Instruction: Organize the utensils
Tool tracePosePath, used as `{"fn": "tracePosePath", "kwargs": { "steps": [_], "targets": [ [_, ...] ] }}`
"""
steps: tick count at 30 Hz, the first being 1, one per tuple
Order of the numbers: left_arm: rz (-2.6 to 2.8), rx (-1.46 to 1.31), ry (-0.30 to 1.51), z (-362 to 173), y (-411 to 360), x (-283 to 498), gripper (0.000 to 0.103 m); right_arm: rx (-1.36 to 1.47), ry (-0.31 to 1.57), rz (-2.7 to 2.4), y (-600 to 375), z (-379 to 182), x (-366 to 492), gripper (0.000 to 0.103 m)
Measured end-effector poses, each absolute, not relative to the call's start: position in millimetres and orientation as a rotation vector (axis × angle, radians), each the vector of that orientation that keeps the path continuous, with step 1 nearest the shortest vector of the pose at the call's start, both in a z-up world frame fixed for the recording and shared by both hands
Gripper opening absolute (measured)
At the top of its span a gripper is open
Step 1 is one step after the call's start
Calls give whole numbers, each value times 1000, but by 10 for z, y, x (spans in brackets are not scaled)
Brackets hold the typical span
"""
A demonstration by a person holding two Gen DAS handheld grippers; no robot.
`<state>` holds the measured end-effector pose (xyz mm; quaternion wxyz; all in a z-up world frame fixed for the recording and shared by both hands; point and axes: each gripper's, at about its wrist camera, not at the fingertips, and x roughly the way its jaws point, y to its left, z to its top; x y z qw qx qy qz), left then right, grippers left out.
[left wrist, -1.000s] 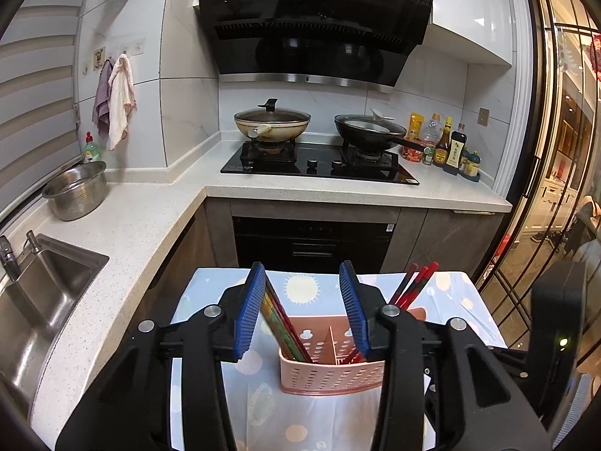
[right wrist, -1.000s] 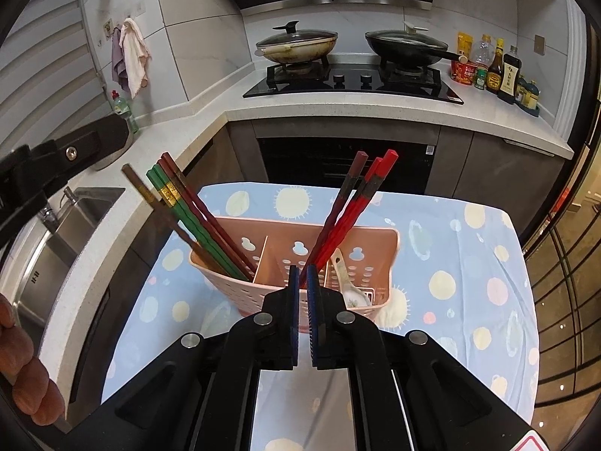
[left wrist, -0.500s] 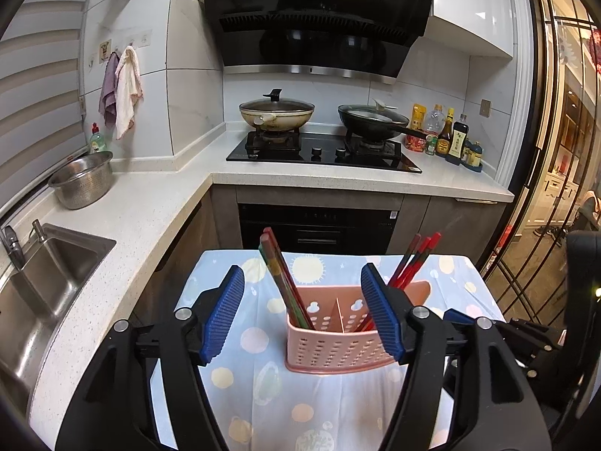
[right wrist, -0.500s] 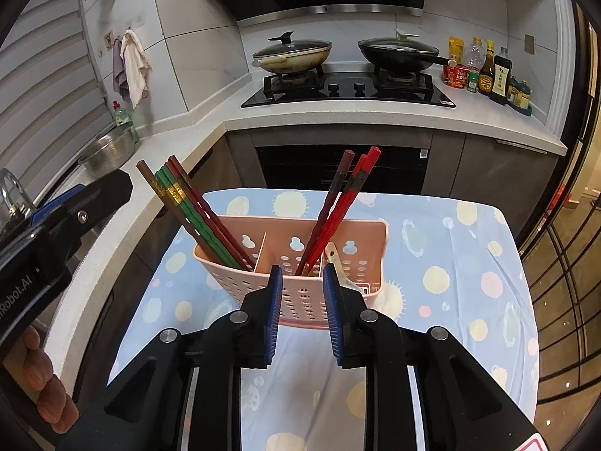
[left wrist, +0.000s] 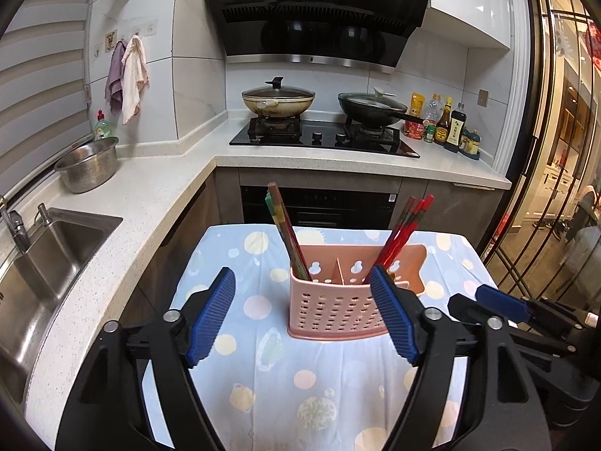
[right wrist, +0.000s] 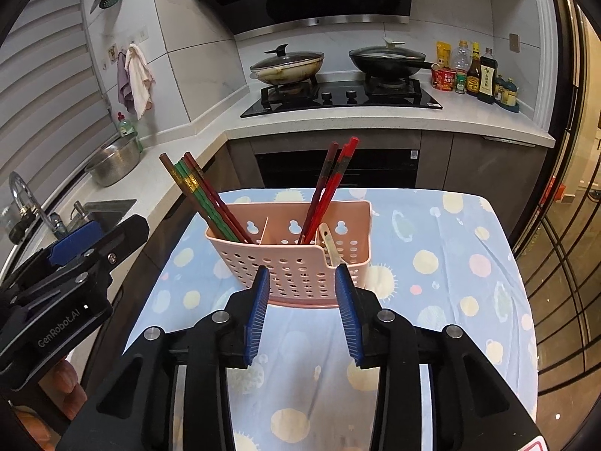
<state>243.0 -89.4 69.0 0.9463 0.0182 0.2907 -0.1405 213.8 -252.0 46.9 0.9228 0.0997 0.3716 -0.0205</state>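
Worktop (right wrist: pixel 450 248) under a blue spotted cloth carries a pink perforated caddy (right wrist: pixel 300 263), upright, near the middle. Left compartment: green and dark red chopsticks (right wrist: pixel 199 195) leaning left. Next compartment: red chopsticks (right wrist: pixel 330 184) leaning right. Pale spoon (right wrist: pixel 330 244) at the caddy's right front corner.

Left gripper (left wrist: pixel 304 315): fingers wide apart and opening, empty, hanging in front of the caddy without touching it. Right gripper (right wrist: pixel 302 312): fingers part-way apart and opening, empty, just short of the caddy's front wall. Both clear of every utensil.
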Motion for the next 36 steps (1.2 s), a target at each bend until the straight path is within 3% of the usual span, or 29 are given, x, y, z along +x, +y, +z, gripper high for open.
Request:
{"fn": "tracePosePath", "kwargs": {
  "steps": [5, 20, 29, 36],
  "targets": [
    [-279, 51, 599, 630, -863, 2255, 80, 200, 732, -59, -2503, 510, 1921, 49],
    [-258, 85, 641, 392, -810, 1758, 96, 161, 689, -107, -2416, 395, 1302, 64],
    [-247, 93, 674, 237, -789, 1552, 96, 166, 667, -175, -2513, 271, 1023, 71],
    [-238, 106, 674, 175, -770, 1419, 96, 194, 672, -187, -2587, 171, 894, 83]
  ]
}}
